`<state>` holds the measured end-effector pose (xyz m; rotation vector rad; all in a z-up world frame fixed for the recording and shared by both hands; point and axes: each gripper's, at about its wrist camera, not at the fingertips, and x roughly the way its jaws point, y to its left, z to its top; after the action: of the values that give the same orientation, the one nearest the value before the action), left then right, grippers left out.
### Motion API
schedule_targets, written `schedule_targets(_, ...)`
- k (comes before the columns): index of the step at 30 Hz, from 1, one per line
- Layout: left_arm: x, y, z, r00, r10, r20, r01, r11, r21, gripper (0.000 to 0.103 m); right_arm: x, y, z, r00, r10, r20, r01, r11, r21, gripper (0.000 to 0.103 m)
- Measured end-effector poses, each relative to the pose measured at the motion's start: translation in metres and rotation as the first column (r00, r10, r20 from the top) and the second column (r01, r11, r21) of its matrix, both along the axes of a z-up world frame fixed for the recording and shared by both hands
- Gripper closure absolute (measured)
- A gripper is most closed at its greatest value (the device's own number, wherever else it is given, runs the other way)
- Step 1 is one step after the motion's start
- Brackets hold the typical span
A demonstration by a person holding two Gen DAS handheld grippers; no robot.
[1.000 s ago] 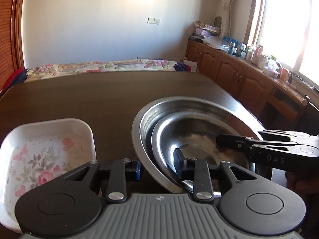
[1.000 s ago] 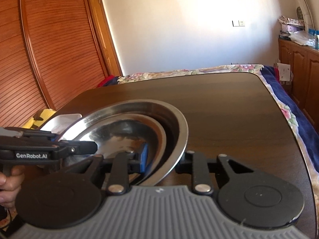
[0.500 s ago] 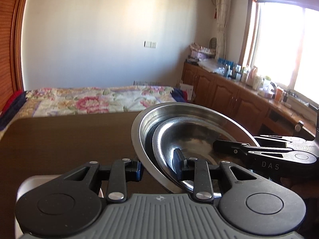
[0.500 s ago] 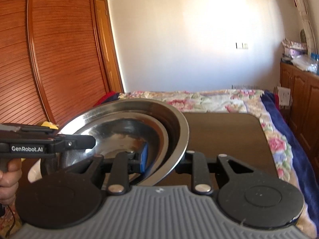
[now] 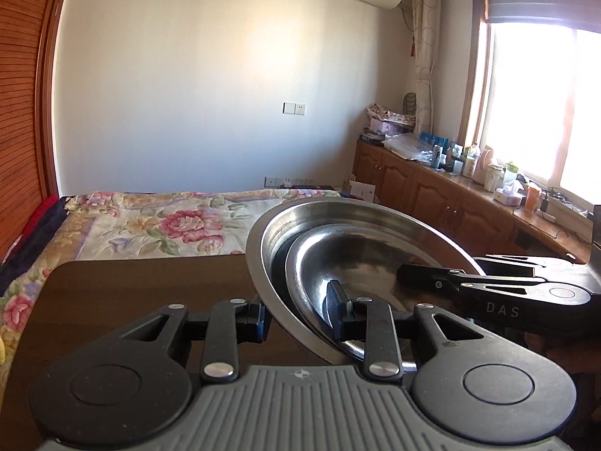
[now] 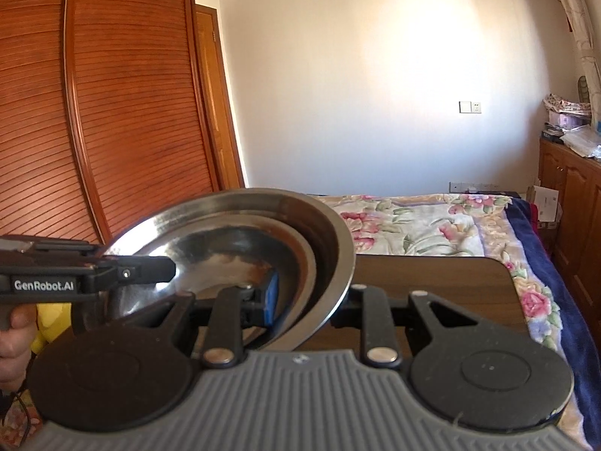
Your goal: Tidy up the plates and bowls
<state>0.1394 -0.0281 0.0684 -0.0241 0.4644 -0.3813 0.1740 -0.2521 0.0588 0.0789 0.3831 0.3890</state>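
Two nested steel bowls hang above the dark wooden table (image 5: 150, 285), tilted a little. The large outer bowl (image 5: 268, 233) holds a smaller one (image 5: 360, 263) inside it. My left gripper (image 5: 298, 319) is shut on their near-left rims, one finger inside and one outside. From the far side my right gripper (image 5: 407, 273) clamps the opposite rim. In the right wrist view the right gripper (image 6: 310, 300) pinches the outer bowl (image 6: 332, 240) and the inner bowl (image 6: 233, 240), while the left gripper (image 6: 165, 267) reaches in from the left.
Past the table's far edge (image 6: 432, 263) lies a bed with a floral quilt (image 5: 169, 221). Wooden cabinets (image 5: 432, 191) with clutter run under the window at right. A slatted wardrobe (image 6: 112, 112) stands at left. A person's hand (image 6: 15, 330) holds the left gripper.
Both grippers have lifted the nested bowls up off the table. The white floral dish at lower left has dropped out of view. Both grips are unchanged.
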Motion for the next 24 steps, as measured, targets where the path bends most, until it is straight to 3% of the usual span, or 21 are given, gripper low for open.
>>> schedule_targets(24, -0.04, 0.075, -0.014, 0.994, 0.112, -0.019, -0.112, 0.994, -0.013, 0.071, -0.019, 0.074, -0.011, 0.993, 0.115, -0.035, -0.116, 0.993, -0.017, 0.075)
